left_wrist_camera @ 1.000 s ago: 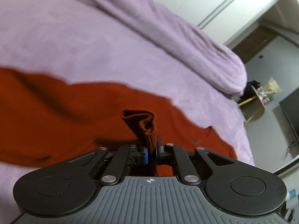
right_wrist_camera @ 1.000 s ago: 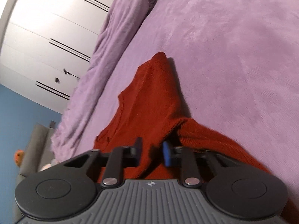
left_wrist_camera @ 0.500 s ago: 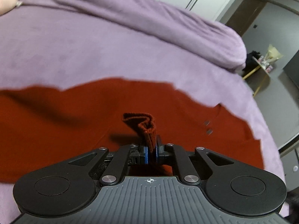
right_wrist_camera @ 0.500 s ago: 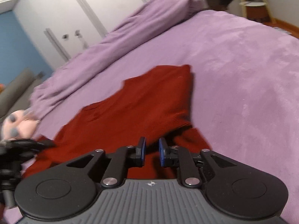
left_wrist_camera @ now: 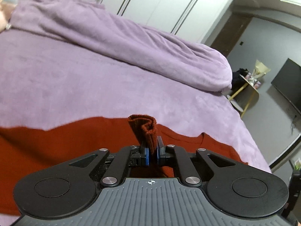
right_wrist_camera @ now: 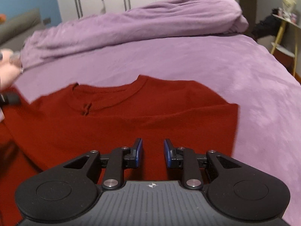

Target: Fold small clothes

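Purple plush bedspread [right_wrist_camera: 207,60] fills most of the room's middle, soft short nap, w/ a bunched duvet roll [left_wrist_camera: 131,43] of the same fabric lying well beyond both sets of jaws. White wardrobe doors [left_wrist_camera: 160,5] behind that.

On the bedspread, the rust-red knit sweater [right_wrist_camera: 131,120] is spread flat, front up; round ribbed neckline [right_wrist_camera: 112,98] is straight ahead of the right jaws, w/ a small knot or tie at its low point, too blurred to name. Fine knit, limp, drapes w/o holding shape. Right edge of the body looks already turned in to a straight line, just right of the right jaws, prob. one side fold done.

Left gripper [left_wrist_camera: 152,151] is clamped tight on a ribbed cuff or hem end [left_wrist_camera: 144,126], which sticks up past the pads in a curled tube; rest of the red cloth lies under and ahead of those jaws. Held pinched so, I'd guess, to carry that sleeve across the body.

Right gripper [right_wrist_camera: 152,151] hangs just over the sweater's lower middle, jaws apart, blue pads [right_wrist_camera: 138,150] empty; likely ready to pin or take a new edge.
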`<state>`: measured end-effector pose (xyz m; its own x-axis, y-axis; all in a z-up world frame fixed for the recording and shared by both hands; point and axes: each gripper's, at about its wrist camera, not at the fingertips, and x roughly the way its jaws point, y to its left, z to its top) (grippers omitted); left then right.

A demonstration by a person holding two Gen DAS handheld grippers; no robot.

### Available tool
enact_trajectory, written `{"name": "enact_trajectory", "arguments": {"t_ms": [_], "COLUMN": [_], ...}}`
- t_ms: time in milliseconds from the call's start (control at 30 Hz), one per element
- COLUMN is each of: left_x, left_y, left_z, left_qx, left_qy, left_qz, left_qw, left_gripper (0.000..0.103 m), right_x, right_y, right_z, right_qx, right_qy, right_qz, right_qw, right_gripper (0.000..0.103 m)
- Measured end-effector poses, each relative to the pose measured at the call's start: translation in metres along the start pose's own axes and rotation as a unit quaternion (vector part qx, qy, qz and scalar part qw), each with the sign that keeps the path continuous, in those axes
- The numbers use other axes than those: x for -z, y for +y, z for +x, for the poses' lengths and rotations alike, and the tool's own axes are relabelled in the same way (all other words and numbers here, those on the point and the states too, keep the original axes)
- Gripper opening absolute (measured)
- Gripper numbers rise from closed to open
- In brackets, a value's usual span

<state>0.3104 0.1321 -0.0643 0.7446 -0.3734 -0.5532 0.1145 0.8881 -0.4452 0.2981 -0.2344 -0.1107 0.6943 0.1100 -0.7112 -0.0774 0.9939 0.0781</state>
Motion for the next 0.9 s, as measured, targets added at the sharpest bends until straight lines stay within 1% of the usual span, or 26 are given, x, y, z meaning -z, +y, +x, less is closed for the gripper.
{"name": "enact_trajectory", "arguments": {"t_ms": [33, 133, 167, 233, 300, 367, 467, 533, 567, 667, 700, 733, 767, 833, 867, 900], "left_x": [0.003, 0.018, 0.025, 0.034, 0.038, 0.034, 0.026, 0.024, 0.026, 0.034, 0.035, 0.037, 0.037, 0.035, 0.034, 0.034], "left_y": [0.003, 0.013, 0.017, 0.024, 0.028, 0.025, 0.014, 0.007, 0.004, 0.004, 0.006, 0.009, 0.009, 0.002, -0.005, -0.013], "left_z": [0.003, 0.015, 0.018, 0.020, 0.020, 0.021, 0.021, 0.025, 0.028, 0.024, 0.019, 0.011, 0.002, -0.009, -0.013, -0.013], "left_qx": [-0.010, -0.044, -0.050, -0.055, -0.054, -0.058, -0.068, -0.085, -0.095, -0.128, -0.136, -0.143, -0.142, -0.129, -0.117, -0.103], "left_qy": [0.010, 0.057, 0.070, 0.081, 0.077, 0.068, 0.040, 0.032, 0.037, 0.047, 0.042, 0.033, 0.021, 0.000, -0.008, -0.008], "left_qz": [0.005, 0.021, 0.022, 0.021, 0.014, 0.017, 0.046, 0.069, 0.077, 0.076, 0.068, 0.057, 0.051, 0.048, 0.050, 0.056], "left_qw": [0.9999, 0.9972, 0.9961, 0.9949, 0.9955, 0.9959, 0.9959, 0.9934, 0.9917, 0.9877, 0.9875, 0.9875, 0.9883, 0.9905, 0.9918, 0.9931], "left_gripper": [0.009, 0.009, 0.009, 0.009, 0.010, 0.010, 0.010, 0.010, 0.010, 0.019, 0.024, 0.024, 0.024, 0.024, 0.027, 0.034], "right_x": [0.001, 0.010, 0.011, 0.011, 0.007, 0.004, -0.002, -0.004, -0.005, -0.008, -0.007, -0.004, 0.000, 0.010, 0.015, 0.019], "right_y": [0.005, 0.013, 0.016, 0.023, 0.029, 0.033, 0.036, 0.035, 0.034, 0.032, 0.029, 0.026, 0.024, 0.025, 0.027, 0.030], "right_z": [0.006, 0.016, 0.019, 0.023, 0.031, 0.035, 0.044, 0.048, 0.048, 0.038, 0.030, 0.024, 0.016, 0.005, 0.001, 0.001], "right_qx": [0.008, 0.031, 0.040, 0.058, 0.080, 0.099, 0.128, 0.133, 0.133, 0.120, 0.103, 0.089, 0.076, 0.056, 0.043, 0.031], "right_qy": [0.003, -0.001, -0.004, -0.009, -0.016, -0.023, -0.033, -0.035, -0.034, -0.029, -0.027, -0.027, -0.029, -0.035, -0.035, -0.032], "right_qz": [-0.013, -0.050, -0.063, -0.091, -0.116, -0.132, -0.146, -0.148, -0.146, -0.119, -0.103, -0.091, -0.080, -0.079, -0.080, -0.083], "right_qw": [1.000, 0.998, 0.997, 0.994, 0.990, 0.986, 0.980, 0.979, 0.980, 0.985, 0.989, 0.992, 0.993, 0.995, 0.995, 0.996], "right_gripper": [0.024, 0.021, 0.021, 0.021, 0.021, 0.021, 0.021, 0.021, 0.021, 0.021, 0.021, 0.021, 0.021, 0.021, 0.021, 0.021]}}
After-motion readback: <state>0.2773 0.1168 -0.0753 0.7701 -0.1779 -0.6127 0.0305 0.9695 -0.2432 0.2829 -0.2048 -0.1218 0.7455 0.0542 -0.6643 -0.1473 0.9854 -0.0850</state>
